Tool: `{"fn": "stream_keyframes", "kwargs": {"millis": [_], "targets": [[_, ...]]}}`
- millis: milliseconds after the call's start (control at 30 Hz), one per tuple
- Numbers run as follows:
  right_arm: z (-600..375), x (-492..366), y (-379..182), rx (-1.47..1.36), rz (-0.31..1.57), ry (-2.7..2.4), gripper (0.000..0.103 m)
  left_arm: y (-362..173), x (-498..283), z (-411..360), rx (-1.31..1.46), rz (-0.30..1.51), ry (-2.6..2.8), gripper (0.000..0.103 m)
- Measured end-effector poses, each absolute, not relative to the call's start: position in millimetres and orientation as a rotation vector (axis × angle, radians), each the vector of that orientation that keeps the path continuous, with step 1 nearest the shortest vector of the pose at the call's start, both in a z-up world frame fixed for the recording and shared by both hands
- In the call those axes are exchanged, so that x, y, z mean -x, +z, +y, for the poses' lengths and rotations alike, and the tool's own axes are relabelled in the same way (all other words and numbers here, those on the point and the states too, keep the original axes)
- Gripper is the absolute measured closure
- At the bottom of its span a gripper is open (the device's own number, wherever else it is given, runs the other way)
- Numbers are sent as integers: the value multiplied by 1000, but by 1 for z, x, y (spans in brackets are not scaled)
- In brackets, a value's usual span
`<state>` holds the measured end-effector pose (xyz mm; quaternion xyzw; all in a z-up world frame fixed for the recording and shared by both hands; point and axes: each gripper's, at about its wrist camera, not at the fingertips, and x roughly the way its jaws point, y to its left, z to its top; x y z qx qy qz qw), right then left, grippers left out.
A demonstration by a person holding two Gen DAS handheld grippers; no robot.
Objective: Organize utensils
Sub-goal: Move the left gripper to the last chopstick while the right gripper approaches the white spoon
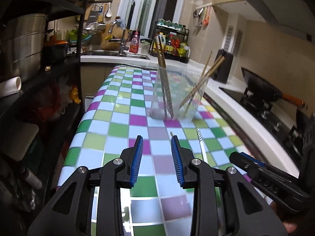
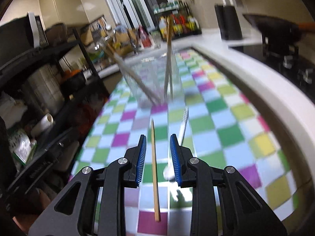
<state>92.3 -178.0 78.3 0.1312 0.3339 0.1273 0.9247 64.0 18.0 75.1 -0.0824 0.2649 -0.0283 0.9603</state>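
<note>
Now both hand-held grippers hang low over the checked counter point(image 1: 118, 118), aimed at the loose utensils. Left hand-held gripper point(image 1: 157, 158): jaws narrowly parted, nothing between them, only cloth below. Right hand-held gripper point(image 2: 158, 159): jaws parted to a similar narrow gap, a loose chopstick point(image 2: 154, 169) lying on the counter in line with the gap, pads clear of it, so not gripped. A white spoon point(image 2: 169, 174) with a striped handle lies just beside it at 3 o'clock, partly behind the right pad.

Clear cup point(image 1: 176, 94) stands at 12 o'clock, well ahead of both; chopsticks point(image 1: 163, 72) already lean on its rim, so it likely serves as the holder. Judging by that, the loose chopstick and spoon remain to go in, and the right gripper looks lined up lengthwise for a pick.

Writing: embossed letters on the right gripper's body in the left view, too blurred to read. Bottle labels on the far rack unreadable.
</note>
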Motion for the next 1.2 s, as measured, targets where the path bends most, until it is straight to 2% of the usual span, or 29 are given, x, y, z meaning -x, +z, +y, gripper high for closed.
{"fn": "stream_keyframes", "kwargs": {"millis": [267,700,800,1000,1200], "targets": [[-188,-103,37,-373,784,168,74,65,-62,29,167,563,-78,73],[-169,-109,10,-333,856,147,74,63,-66,27,204,576,-111,73],[-168,-107,11,-333,853,152,85,62,-66,26,207,583,-112,73],[-178,-104,15,-310,835,124,94,52,-70,17,204,620,-129,73],[-205,-99,21,-256,782,75,96,29,-79,-10,209,716,-186,73]]}}
